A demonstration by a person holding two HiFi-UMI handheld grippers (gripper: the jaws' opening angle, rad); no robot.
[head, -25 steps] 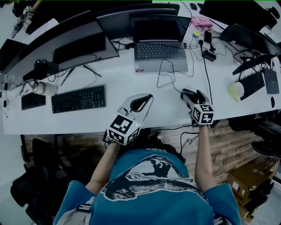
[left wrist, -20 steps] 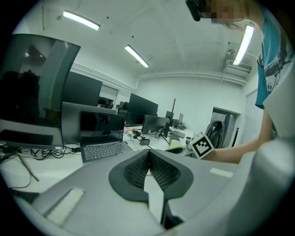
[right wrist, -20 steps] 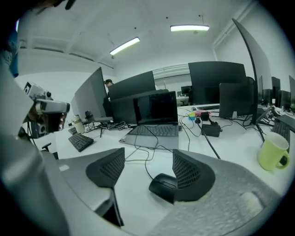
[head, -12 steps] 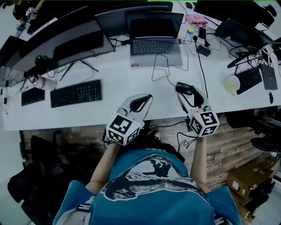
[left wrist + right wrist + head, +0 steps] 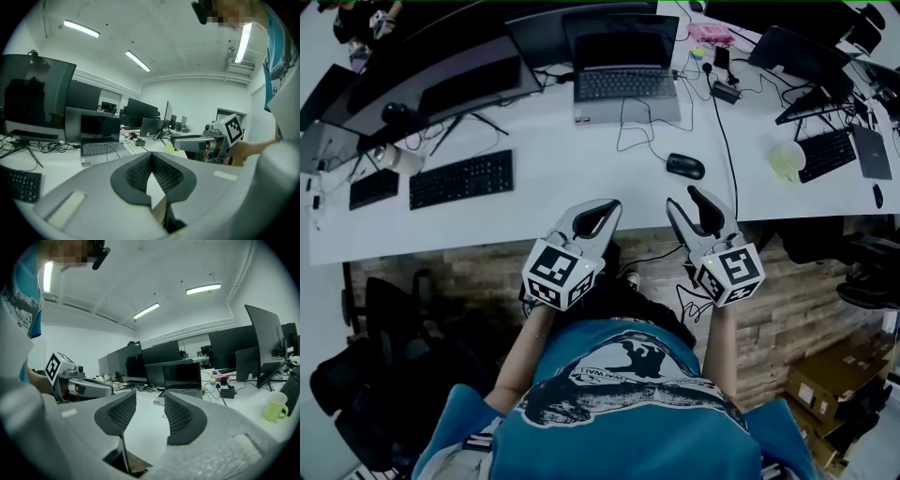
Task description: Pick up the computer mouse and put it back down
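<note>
The black computer mouse (image 5: pixel 685 166) lies on the white desk (image 5: pixel 572 178), its cable running back toward the laptop. My right gripper (image 5: pixel 692 204) hangs just in front of the mouse, over the desk's front edge and apart from it. Its jaws are closing with nothing between them, and a gap shows in the right gripper view (image 5: pixel 150 401). The mouse is hidden in that view. My left gripper (image 5: pixel 596 215) hovers to the left at the desk edge, its pads meeting at the tips (image 5: pixel 151 158) and holding nothing. Each gripper shows in the other's view: the right gripper (image 5: pixel 197 143) and the left gripper (image 5: pixel 79 386).
A grey laptop (image 5: pixel 626 84) stands behind the mouse, with dark monitors (image 5: pixel 459 80) to its left. A black keyboard (image 5: pixel 461 178) lies at the left. A pale green mug (image 5: pixel 787 161) and another keyboard (image 5: pixel 827 153) are at the right. Cables and chargers (image 5: pixel 724 89) trail across the back.
The right gripper, which was around the mouse, has let it go and drawn back toward the person while its jaws narrowed. The mouse now lies alone on the desk. The left gripper shifted back slightly.
</note>
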